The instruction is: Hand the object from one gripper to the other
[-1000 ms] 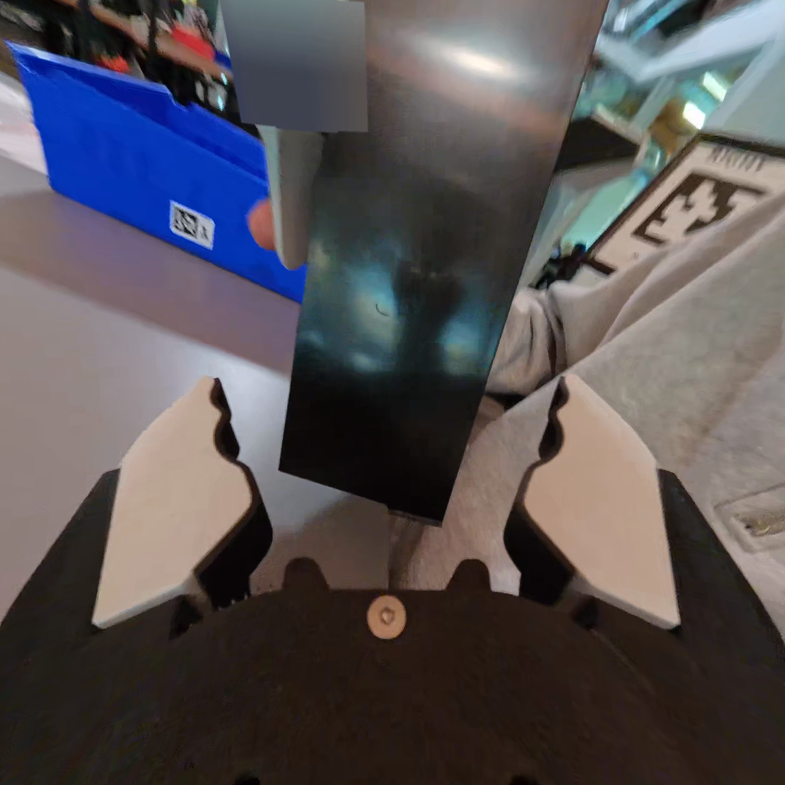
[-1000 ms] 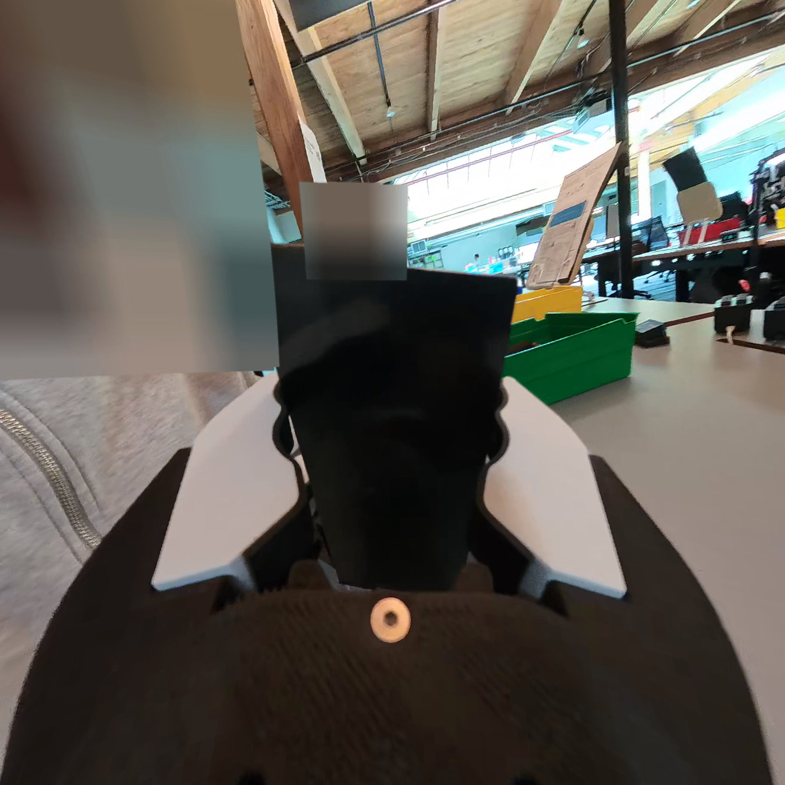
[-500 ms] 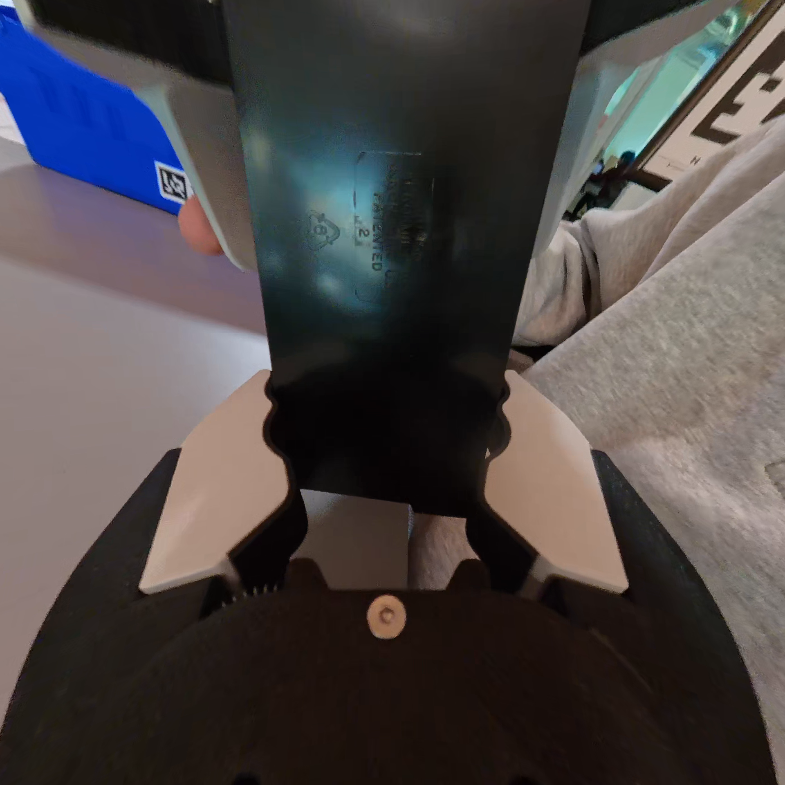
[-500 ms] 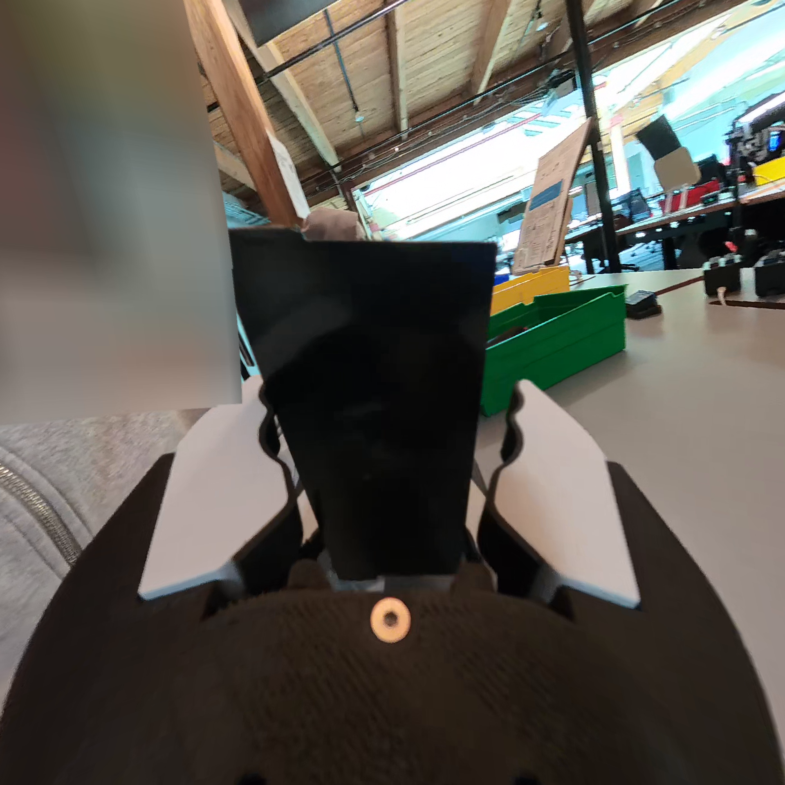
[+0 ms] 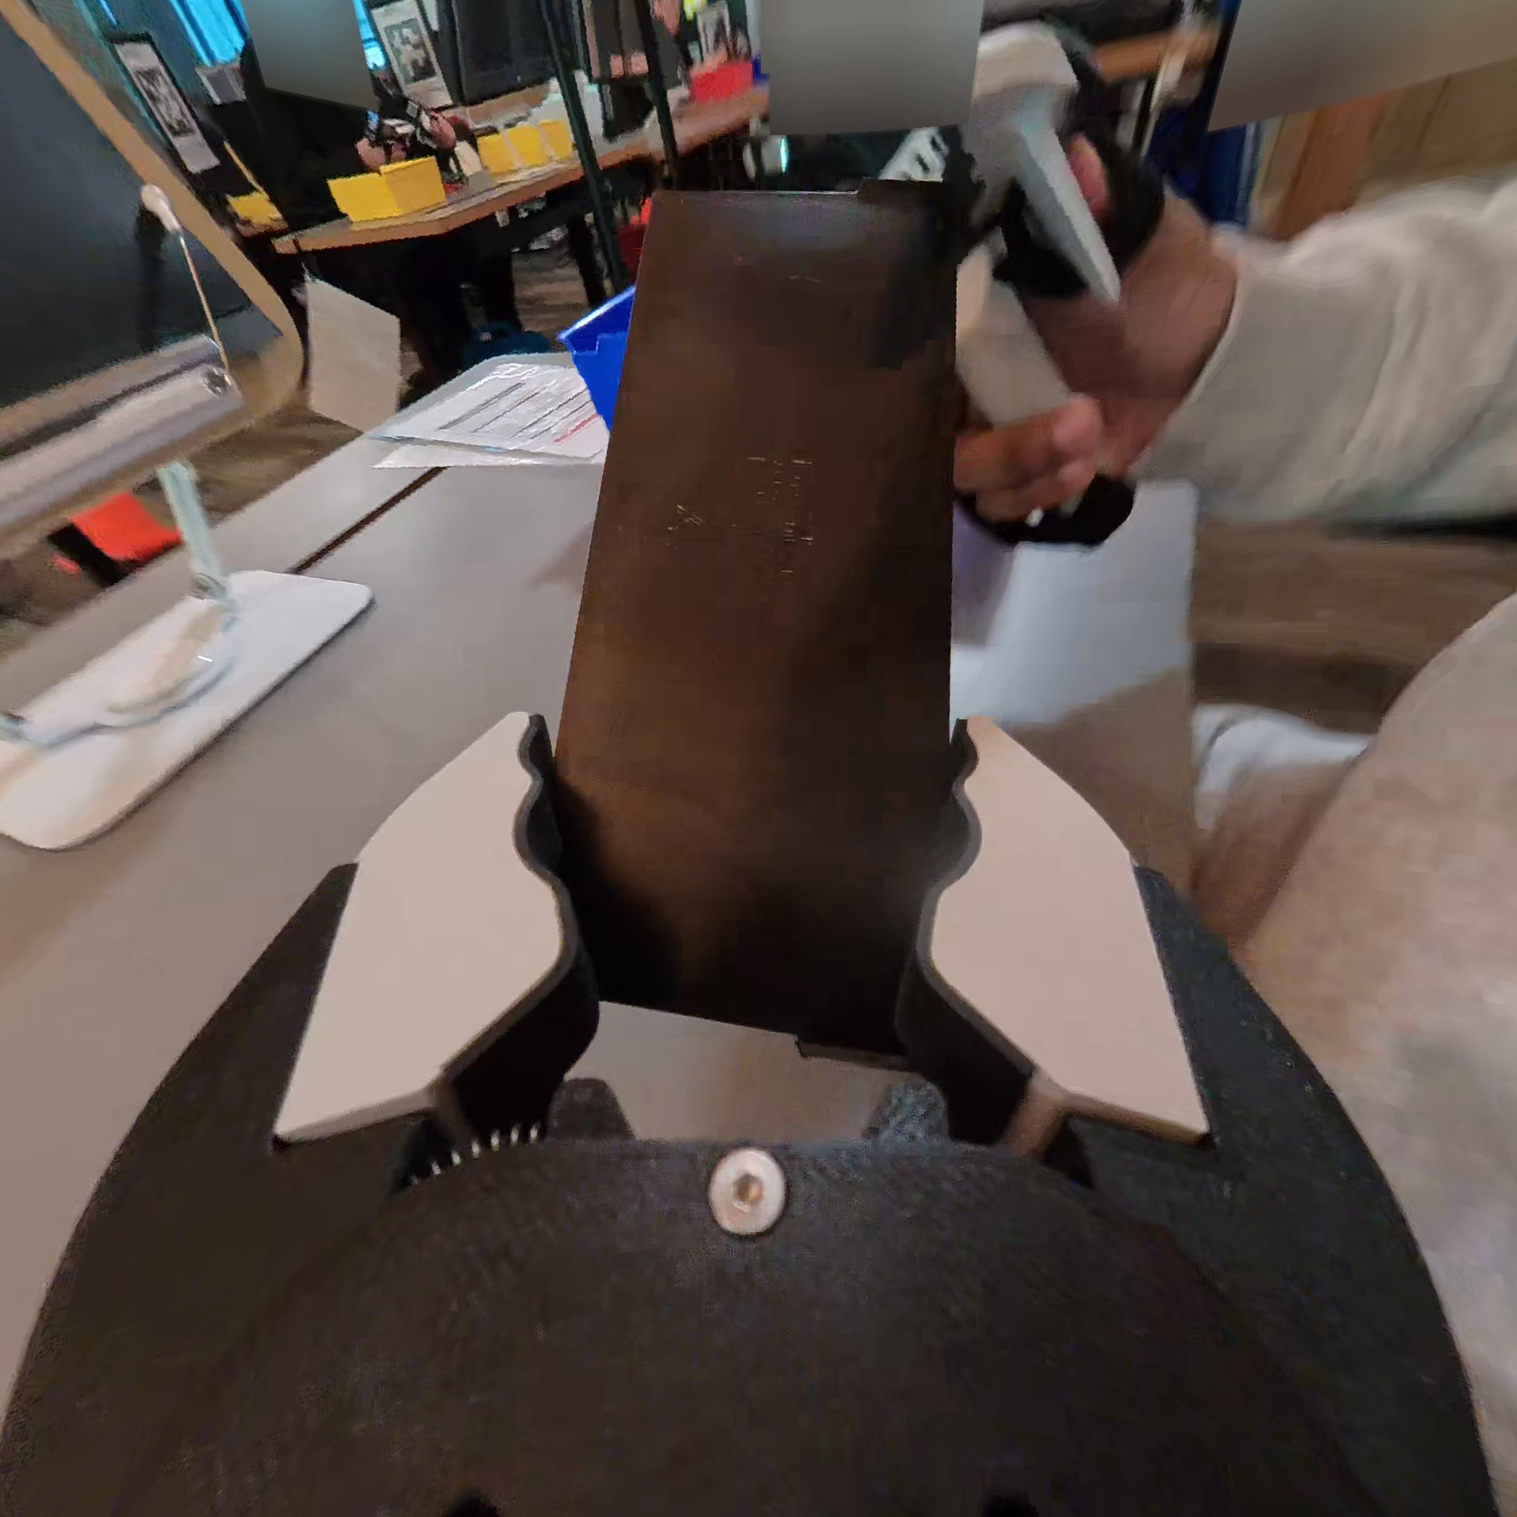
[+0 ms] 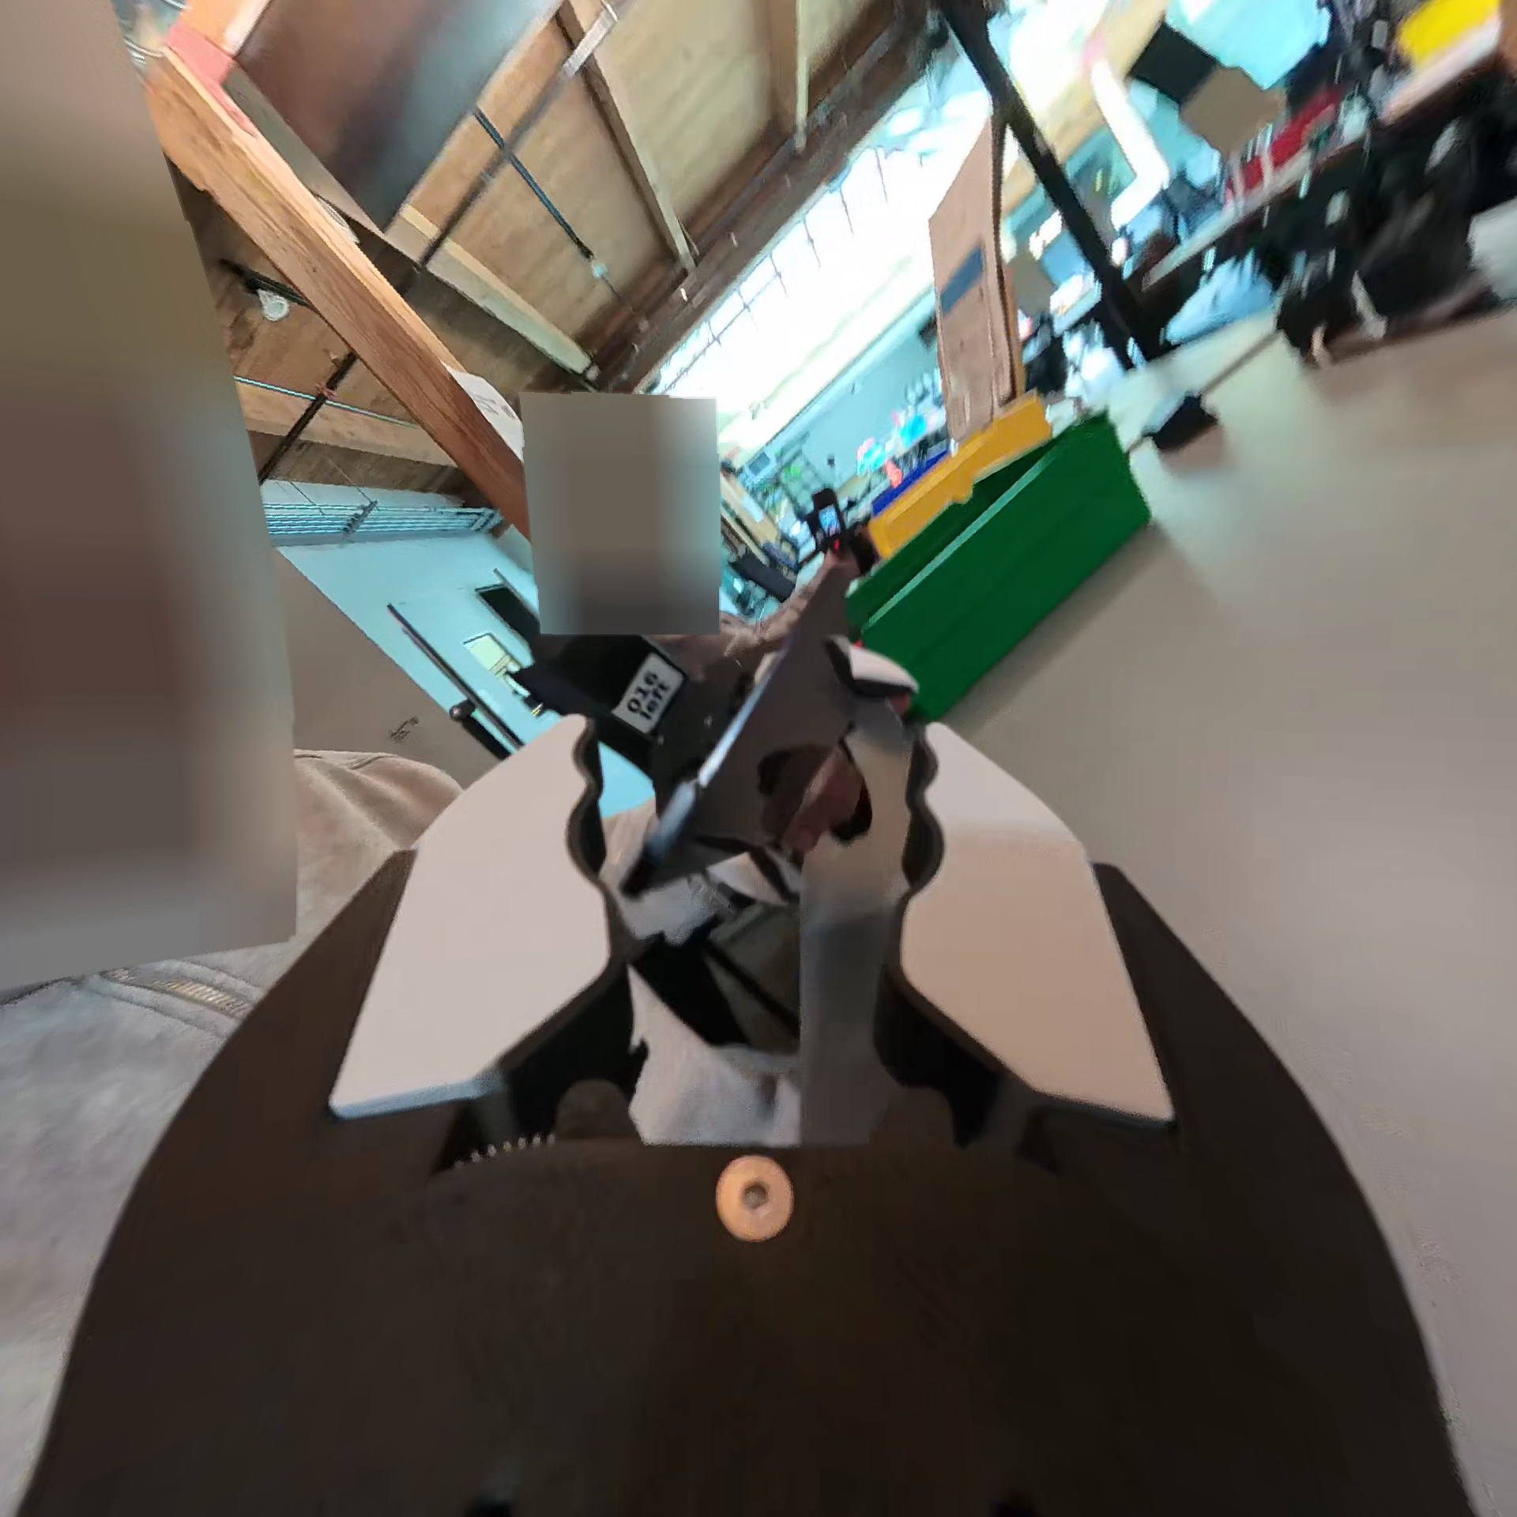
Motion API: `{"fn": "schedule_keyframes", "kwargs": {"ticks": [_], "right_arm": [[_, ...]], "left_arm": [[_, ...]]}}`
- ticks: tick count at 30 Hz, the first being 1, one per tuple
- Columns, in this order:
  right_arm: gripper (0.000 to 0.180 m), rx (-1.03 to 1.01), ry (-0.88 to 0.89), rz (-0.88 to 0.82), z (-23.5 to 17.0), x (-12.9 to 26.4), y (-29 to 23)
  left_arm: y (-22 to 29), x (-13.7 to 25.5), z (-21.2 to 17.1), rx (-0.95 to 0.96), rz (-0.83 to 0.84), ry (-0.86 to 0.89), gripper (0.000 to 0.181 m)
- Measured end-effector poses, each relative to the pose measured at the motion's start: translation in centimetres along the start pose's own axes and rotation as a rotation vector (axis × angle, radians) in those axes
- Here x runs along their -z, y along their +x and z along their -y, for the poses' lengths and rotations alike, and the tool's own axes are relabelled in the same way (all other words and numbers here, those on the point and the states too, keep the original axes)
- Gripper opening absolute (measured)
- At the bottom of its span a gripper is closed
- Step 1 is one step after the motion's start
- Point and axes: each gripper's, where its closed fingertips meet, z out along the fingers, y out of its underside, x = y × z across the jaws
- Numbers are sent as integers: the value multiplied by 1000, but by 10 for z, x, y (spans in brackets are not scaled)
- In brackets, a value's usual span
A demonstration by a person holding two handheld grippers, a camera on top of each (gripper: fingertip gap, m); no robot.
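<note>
The object is a flat black plastic plate (image 5: 772,533). My left gripper (image 5: 747,731) is shut on its lower end and holds it upright above the table. The right gripper (image 5: 1018,271), held in a person's hand, shows blurred past the plate's upper right corner and is apart from it. In the right wrist view my right gripper (image 6: 755,739) is open and empty. Beyond its fingers I see the plate (image 6: 788,714) nearly edge-on, held by the left gripper (image 6: 698,714).
A white monitor stand (image 5: 164,657) stands on the grey table (image 5: 369,739) at left, with papers (image 5: 509,410) and a blue bin (image 5: 599,353) behind. A green bin (image 6: 1001,558) and a yellow bin (image 6: 960,468) sit farther off. A grey sleeve (image 5: 1354,985) is at right. The grippers' ends are close to 10 centimeters from one another.
My left gripper closed on the plate's free end. My right gripper opened, let go of the plate and drew back. The left gripper now carries the plate alone and both views have swung.
</note>
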Motion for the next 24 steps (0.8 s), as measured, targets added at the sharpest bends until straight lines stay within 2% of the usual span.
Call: {"fn": "schedule_keyframes", "kwargs": {"ticks": [2, 4, 5, 8, 13, 16, 19, 22, 24], "right_arm": [[62, -93, -69, -5, -11, 3, 8], [20, -160, -161, -13, -26, 7, 16], [7, -162, -204, -35, -33, 9, 21], [3, -146, -275, -99, -44, 13, 31], [2, -133, -250, -126, -40, 14, 36], [2, -129, -193, -121, -30, 17, 36], [2, -133, -119, -87, -17, 20, 31], [2, -103, -91, -82, -12, 22, 29], [2, -88, -78, -67, -10, 21, 26]], "left_arm": [[-1, -1, -10, -150, 44, -88, 92], [2, -4, -22, -250, 48, -171, 92], [5, -5, -26, -276, 45, -194, 92], [7, -8, -34, -291, 37, -221, 91], [3, -9, -28, -267, 70, -162, 87], [-9, -6, -22, -147, 103, -97, 112], [-20, -1, -15, 56, 80, -5, 118], [-22, 4, -7, 343, -48, 105, 112], [-17, 8, -1, 538, -196, 184, 91]]}}
